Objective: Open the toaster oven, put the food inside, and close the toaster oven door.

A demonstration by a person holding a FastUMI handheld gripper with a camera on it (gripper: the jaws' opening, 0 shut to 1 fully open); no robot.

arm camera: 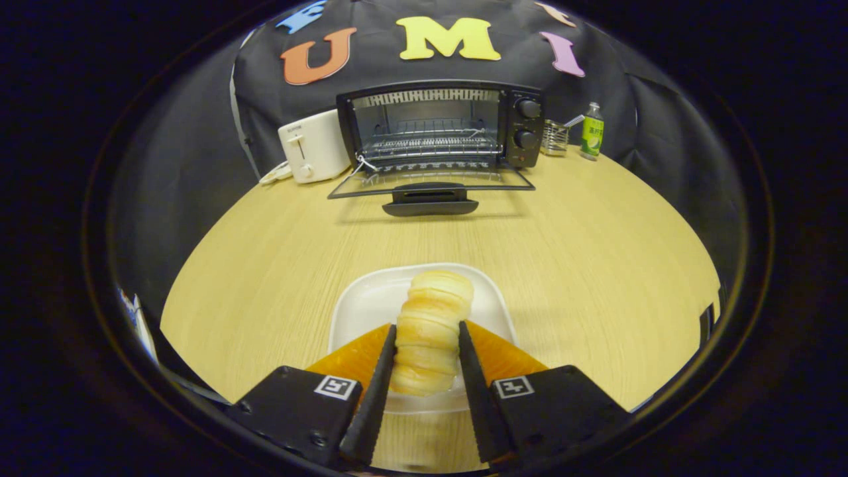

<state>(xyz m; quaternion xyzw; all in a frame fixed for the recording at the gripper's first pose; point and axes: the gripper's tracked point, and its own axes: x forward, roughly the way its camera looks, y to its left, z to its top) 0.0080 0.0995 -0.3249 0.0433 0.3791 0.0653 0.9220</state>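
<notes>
Your claw [427, 344] has its two black serrated fingers [376, 391] on either side of the pale golden ridged bread roll [432, 324], touching both flanks, so it reads as clamped on the roll, which sits on the white square plate [358, 311] on the light wood desk [265, 265]. Grip is on the near half of the roll, far end sticks out beyond the fingers

Black toaster oven [440, 126] stands well beyond at the back of the desk, its glass door [430, 185] already folded down flat, wire rack [430, 142] visible inside

Risks from here, as I judge them:
- soft roll, squeeze too hard and you crush it; too loose and it slips out on the lift
- long overhang ahead of the fingers could droop or pivot as you carry it
- plate may drag along if the roll sticks or a finger catches its rim
- going in low, you could clip the open door or its handle; going in high, the roll's tip hits the top of the opening
- white toaster [315, 146] sits just beside the oven, the green bottle [591, 130] near its other side, so swing wide and you knock them
</notes>
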